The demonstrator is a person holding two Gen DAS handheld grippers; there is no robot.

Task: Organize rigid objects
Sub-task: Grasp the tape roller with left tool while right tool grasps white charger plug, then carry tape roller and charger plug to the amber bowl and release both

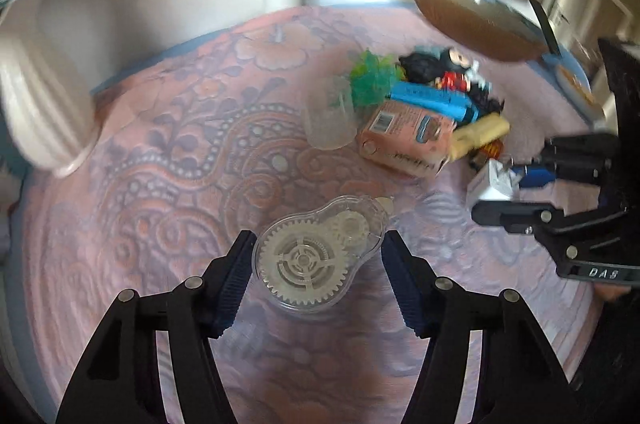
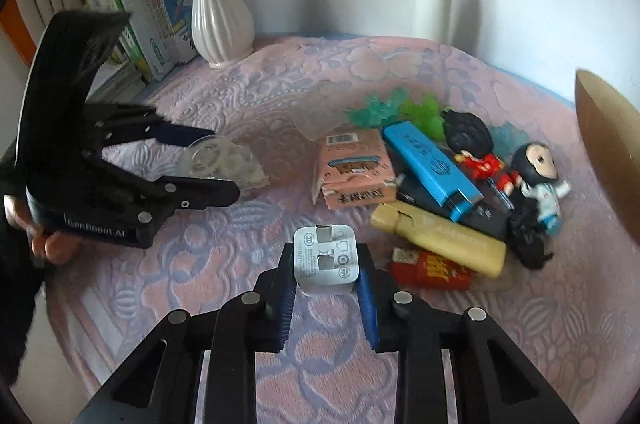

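**Two claws down on the pink cloth: one clamped, one only straddling**

Right gripper (image 2: 326, 274): jaws narrow, blue pads pressed on both sides of the white plug adapter (image 2: 325, 259), which sits on the pink patterned cloth (image 2: 280, 72) in front of the heap. Left gripper (image 1: 318, 256): jaws about half spread around the clear tape dispenser (image 1: 318, 252), which lies flat on the cloth. The left pad looks to be at its rim; the right pad stands clear of it. Not clamped.

Hard to read:
- Clear plastic cup (image 1: 330, 118) almost vanishes against the cloth; in the right wrist view only a faint outline shows.
- Brown cardboard piece (image 2: 608, 160) cut off at the frame edge; shape unknown.
- Black flat item under the blue lighter (image 2: 432, 168) mostly covered.
- Green plastic leaves (image 2: 424, 112) partly behind the heap.
- Far objects in the left wrist view are blurred.
- A bare hand (image 2: 50, 244) shows under the left gripper's body, sleeve dark.

Count, heap at right:
- 1 pink carton (image 2: 354, 168)
- 1 blue lighter
- 1 yellow lighter (image 2: 440, 238)
- 1 red packet (image 2: 430, 268)
- 2 small figurines (image 2: 536, 176)

Backdrop: 1 white ribbed vase (image 2: 220, 20) with blue and white flowers, books (image 2: 148, 8) stacked behind it.
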